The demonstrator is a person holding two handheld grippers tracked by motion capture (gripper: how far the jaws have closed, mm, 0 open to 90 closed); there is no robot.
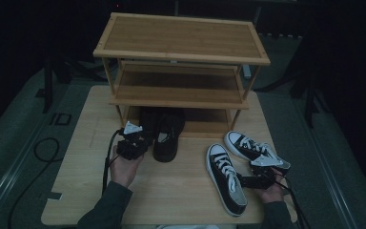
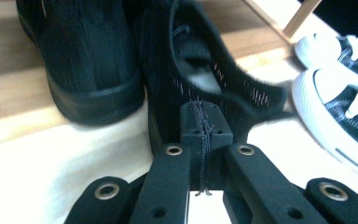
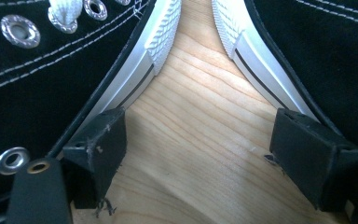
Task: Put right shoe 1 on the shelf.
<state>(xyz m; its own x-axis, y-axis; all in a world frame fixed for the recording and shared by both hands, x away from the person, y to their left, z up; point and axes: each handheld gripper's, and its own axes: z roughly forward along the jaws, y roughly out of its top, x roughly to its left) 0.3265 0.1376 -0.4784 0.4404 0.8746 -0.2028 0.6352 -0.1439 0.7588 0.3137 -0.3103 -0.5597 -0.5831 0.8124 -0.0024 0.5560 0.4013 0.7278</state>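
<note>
Black mesh shoe (image 2: 200, 88) is sitting just beyond my left gripper (image 2: 204, 122), its jaws closed on nothing; my right gripper (image 3: 200, 158) is gaping between two sneakers (image 3: 51, 70).

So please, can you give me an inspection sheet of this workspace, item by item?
Surface: wooden table, pale, bare at the front.
Job's things: black shoe by the shoe rack; second black shoe on its bottom shelf; two black-white sneakers at right.
Clutter: nothing seen.
Grippers: left hand-held gripper shut on the black shoe's heel; right hand-held gripper open between the sneakers.
Cables: black cable trails from the left one.
Surroundings: dark, grey floor.
</note>
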